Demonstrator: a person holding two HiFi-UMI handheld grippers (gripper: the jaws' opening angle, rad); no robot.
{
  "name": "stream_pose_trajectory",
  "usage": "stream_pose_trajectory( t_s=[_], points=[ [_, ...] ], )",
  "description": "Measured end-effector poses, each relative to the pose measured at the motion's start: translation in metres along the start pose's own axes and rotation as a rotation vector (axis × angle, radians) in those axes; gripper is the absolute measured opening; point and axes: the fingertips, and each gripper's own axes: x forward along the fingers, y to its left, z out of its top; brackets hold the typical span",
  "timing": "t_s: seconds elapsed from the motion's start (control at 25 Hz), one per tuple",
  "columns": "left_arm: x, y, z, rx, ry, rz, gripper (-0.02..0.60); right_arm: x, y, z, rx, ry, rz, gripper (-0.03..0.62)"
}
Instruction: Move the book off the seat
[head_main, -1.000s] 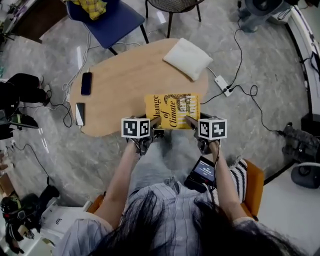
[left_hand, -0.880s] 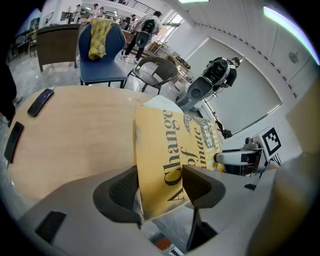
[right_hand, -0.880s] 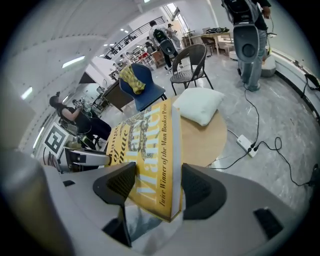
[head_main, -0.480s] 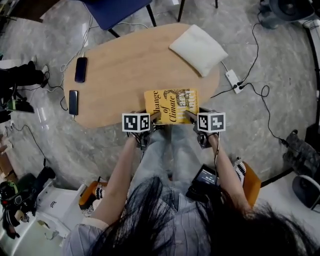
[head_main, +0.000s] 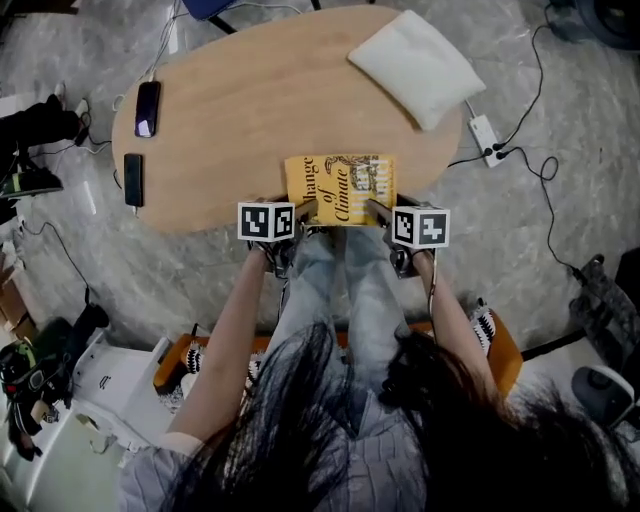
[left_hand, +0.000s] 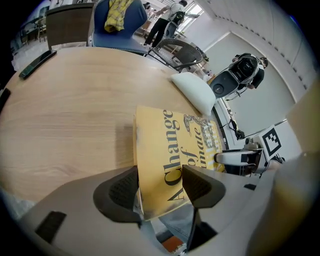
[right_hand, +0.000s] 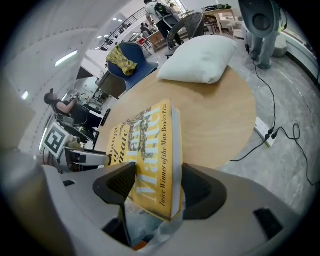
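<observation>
The yellow book (head_main: 340, 185) hangs tilted over the near edge of the oval wooden table (head_main: 250, 110), held by its two near corners. My left gripper (head_main: 308, 210) is shut on the near left corner, and its pads (left_hand: 122, 190) press both covers of the book (left_hand: 175, 155). Shut on the near right corner by the spine is my right gripper (head_main: 375, 208); in its own view the book (right_hand: 145, 135) sits clamped between its pads (right_hand: 197, 187). Whether the book's far edge touches the tabletop I cannot tell.
A white pillow (head_main: 415, 68) lies at the table's far right. Two phones (head_main: 147, 108) (head_main: 133, 178) lie at its left end. A power strip (head_main: 487, 135) and cables are on the floor to the right. The person's legs (head_main: 340, 290) and an orange seat (head_main: 505, 360) are below.
Both grippers have sunk together with the book toward the tabletop. The grips on the two corners are unchanged.
</observation>
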Motion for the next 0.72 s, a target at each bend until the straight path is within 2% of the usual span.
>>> stream_pose_trajectory(
  t_s=[0.36, 0.72],
  points=[
    [0.018, 0.011, -0.001, -0.010, 0.048, 0.018, 0.284, 0.019, -0.011, -0.003, 0.003, 0.001, 0.000, 0.304],
    [0.023, 0.013, 0.012, 0.015, 0.044, 0.035, 0.284, 0.027, -0.015, 0.007, 0.031, -0.007, 0.018, 0.304]
  ],
)
